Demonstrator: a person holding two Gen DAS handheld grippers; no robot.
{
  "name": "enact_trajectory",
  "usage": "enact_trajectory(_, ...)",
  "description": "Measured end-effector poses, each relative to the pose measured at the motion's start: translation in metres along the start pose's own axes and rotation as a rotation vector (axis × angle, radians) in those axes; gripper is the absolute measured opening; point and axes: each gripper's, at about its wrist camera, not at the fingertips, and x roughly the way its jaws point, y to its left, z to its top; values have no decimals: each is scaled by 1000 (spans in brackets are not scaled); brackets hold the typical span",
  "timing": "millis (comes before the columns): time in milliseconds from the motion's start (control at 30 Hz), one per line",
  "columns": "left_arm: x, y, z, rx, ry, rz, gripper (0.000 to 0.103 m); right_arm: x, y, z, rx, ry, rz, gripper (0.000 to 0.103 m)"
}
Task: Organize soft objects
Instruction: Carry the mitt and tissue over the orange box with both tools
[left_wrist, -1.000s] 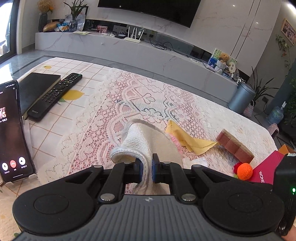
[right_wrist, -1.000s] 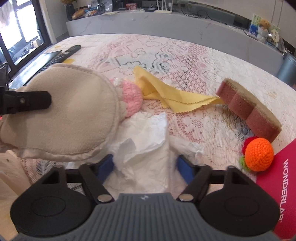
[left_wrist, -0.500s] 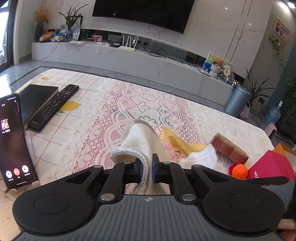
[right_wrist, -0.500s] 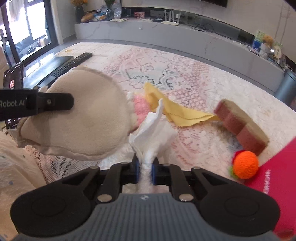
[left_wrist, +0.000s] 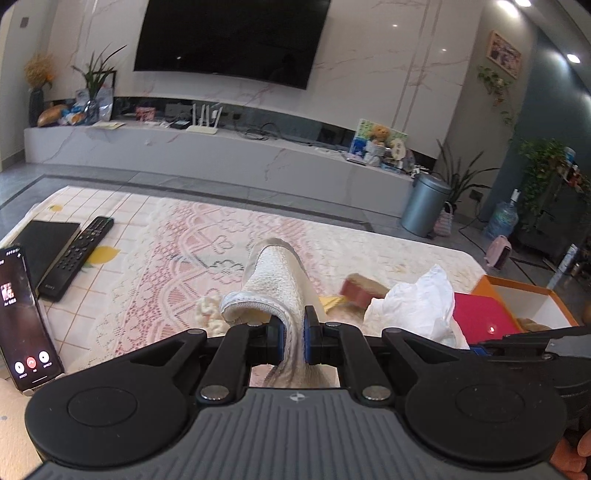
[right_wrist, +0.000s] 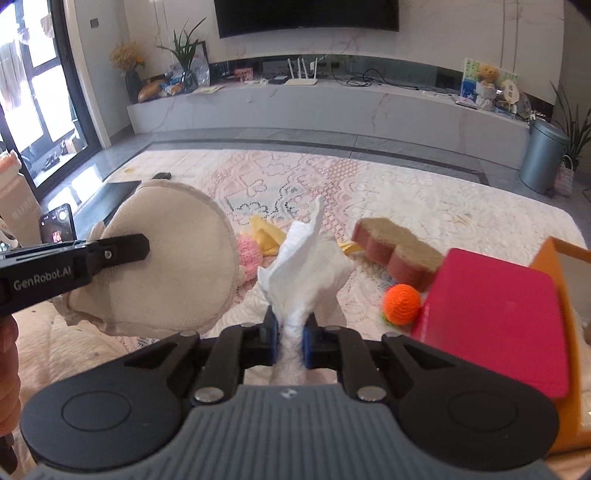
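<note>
My left gripper (left_wrist: 293, 334) is shut on a round beige cloth pad (left_wrist: 271, 288), lifted above the lace tablecloth; from the right wrist view the same beige pad (right_wrist: 162, 273) hangs at left with a black finger (right_wrist: 110, 253) of the left gripper across it. A crumpled white tissue (right_wrist: 308, 266) is pinched in my right gripper (right_wrist: 289, 338), held above the table; that tissue (left_wrist: 417, 304) also shows at right in the left wrist view. On the cloth lie a yellow cloth (right_wrist: 264, 232), a pink knitted piece (right_wrist: 246, 251), a pink sponge (right_wrist: 397, 254) and an orange knitted ball (right_wrist: 402, 304).
A red box (right_wrist: 491, 317) sits in an orange-edged box (left_wrist: 528, 299) at the right. A phone (left_wrist: 26, 321) stands at the left edge, with a remote (left_wrist: 75, 258) and a black book (left_wrist: 44, 243) behind it. A grey bin (left_wrist: 424, 205) stands on the floor beyond.
The right gripper closed on the white tissue and lifted it off the table. Both grippers have risen, the left one still carrying the beige pad.
</note>
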Motion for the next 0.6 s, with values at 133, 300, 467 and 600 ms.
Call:
enact_trajectory(133, -15, -20, -1, 34, -6, -41, 10, -34, -13, -8, 28, -40, -23, 10)
enact_trajectory(300, -31, -50, -2, 98, -23, -93, 10, -74, -35, -21, 73, -88, -68, 11)
enact_trajectory(467, -35, -82, 2, 145, -38, -161, 10, -113, -67, -34, 135, -131, -108, 11)
enact_trajectory(600, -33, -108, 9, 171, -43, -232, 10, -142, -93, -39, 166, -161, -151, 11)
